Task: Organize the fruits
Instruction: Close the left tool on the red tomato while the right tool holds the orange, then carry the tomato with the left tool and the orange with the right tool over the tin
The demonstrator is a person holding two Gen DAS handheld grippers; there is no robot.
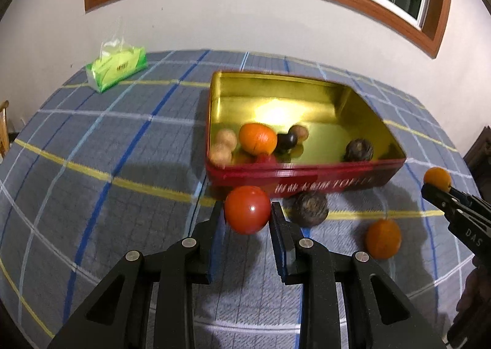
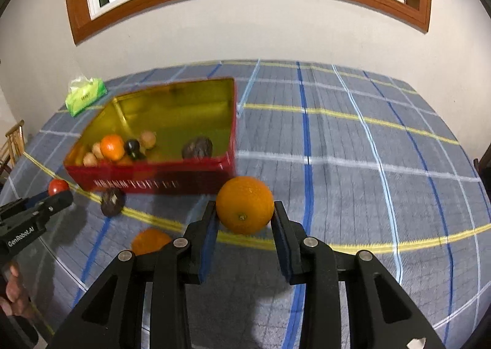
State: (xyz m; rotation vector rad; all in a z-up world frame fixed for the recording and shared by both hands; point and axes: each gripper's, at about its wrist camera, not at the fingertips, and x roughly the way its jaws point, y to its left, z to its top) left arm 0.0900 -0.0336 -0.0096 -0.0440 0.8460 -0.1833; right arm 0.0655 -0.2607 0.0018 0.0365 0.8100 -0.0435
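Note:
My left gripper [image 1: 248, 211] is shut on a red tomato [image 1: 247, 209], held just in front of the red tin box [image 1: 307, 178] with a gold inside. My right gripper [image 2: 244, 211] is shut on an orange [image 2: 244, 204], held above the cloth to the right of the tin [image 2: 153, 183]. The tin holds an orange [image 1: 257, 138], two pale round fruits [image 1: 223, 146], a dark plum [image 1: 287, 141] and a dark brown fruit [image 1: 359, 150]. On the cloth lie another dark brown fruit [image 1: 310, 207] and a loose orange [image 1: 383, 238].
A green tissue pack [image 1: 118, 68] lies at the far left of the checked blue tablecloth [image 1: 107, 149], near the wall. A wooden chair [image 2: 13, 141] stands off the table's left edge. A window is above the wall.

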